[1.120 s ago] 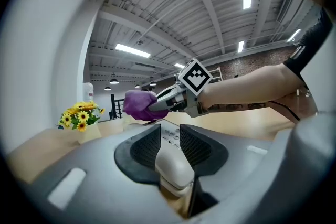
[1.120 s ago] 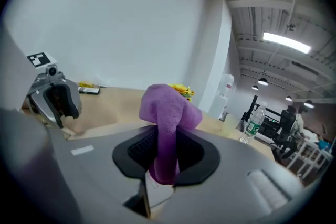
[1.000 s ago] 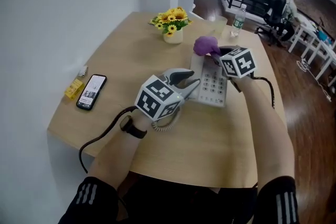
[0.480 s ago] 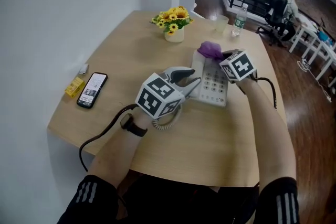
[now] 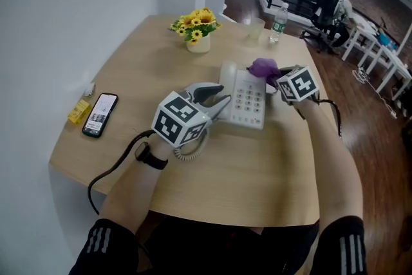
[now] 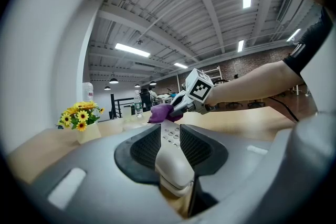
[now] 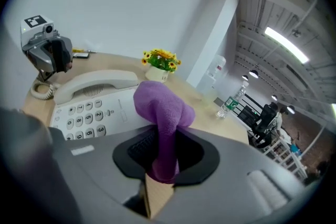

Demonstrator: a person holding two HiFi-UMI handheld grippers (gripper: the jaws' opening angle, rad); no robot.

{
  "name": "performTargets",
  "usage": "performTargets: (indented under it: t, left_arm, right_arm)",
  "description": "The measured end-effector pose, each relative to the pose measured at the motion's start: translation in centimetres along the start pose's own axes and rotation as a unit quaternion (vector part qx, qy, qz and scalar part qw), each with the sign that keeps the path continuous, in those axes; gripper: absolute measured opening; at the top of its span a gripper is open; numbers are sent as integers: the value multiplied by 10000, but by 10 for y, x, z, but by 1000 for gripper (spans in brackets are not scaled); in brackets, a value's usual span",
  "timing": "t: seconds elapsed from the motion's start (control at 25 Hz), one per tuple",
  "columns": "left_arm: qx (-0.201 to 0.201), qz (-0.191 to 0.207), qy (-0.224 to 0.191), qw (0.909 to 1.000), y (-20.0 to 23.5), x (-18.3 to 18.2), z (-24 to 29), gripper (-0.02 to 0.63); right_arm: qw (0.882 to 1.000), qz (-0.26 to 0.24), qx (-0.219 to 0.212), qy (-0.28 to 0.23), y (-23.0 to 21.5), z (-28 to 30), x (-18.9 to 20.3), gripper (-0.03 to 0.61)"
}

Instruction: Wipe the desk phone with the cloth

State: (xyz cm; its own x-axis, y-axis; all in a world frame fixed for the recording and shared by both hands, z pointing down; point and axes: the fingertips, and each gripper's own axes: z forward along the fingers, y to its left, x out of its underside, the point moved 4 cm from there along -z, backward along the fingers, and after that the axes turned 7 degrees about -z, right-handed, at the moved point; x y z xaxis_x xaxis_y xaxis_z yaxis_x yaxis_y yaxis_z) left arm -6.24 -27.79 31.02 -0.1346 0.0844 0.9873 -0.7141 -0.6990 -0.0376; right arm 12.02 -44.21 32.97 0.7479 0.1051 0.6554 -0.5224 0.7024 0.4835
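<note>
Near the middle of the wooden surface [image 5: 257, 170] lies a white desk phone [image 5: 248, 100]. Its long axis runs from the person's side toward the far edge, with the handset along its left side and the keypad to the right of it.

A purple cloth [image 5: 262, 66] sits at the phone's far right corner, on it or just above it. The right gripper [image 5: 275, 74] has its jaws closed tight on the cloth, and a soft wad bulges out past the tips. The left gripper [image 5: 217, 98] is clamped on the phone's near left end. Whether it has the handset or the body, I cannot tell. It appears to be steadying the phone.

The keypad lies toward the person and to the left of the cloth. The next stroke would probably pull back along the phone's length. The right gripper is the one in place for that, while the left gripper blocks the near left end.

A coiled cord [image 5: 187, 151] loops beside the near left corner. Beyond the phone, toward the far edge, stand a pot of sunflowers [image 5: 193, 32], a clear cup [image 5: 251, 28] and a water bottle [image 5: 278, 14]. A smartphone [image 5: 100, 114] lies well apart by the left edge.
</note>
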Motion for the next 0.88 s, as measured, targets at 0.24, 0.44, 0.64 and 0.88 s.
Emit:
performTargets:
  t: [0.24, 0.44, 0.64, 0.88]
  left_arm:
    - [-4, -2, -23, 10000, 0, -2, 0, 107]
    - [-17, -10, -2, 10000, 1, 0, -1, 107]
    - [10, 14, -32, 10000, -1, -2, 0, 107]
    - [12, 26, -33, 10000, -1, -2, -1, 107]
  right_arm:
    - [9955, 124, -106, -938, 4, -23, -55, 77]
    - [9925, -514, -441, -1021, 56, -12, -104, 77]
    - [9932, -613, -680, -722, 83, 8, -86, 77]
    - [9957, -364, -693, -492, 71, 3, -42, 77]
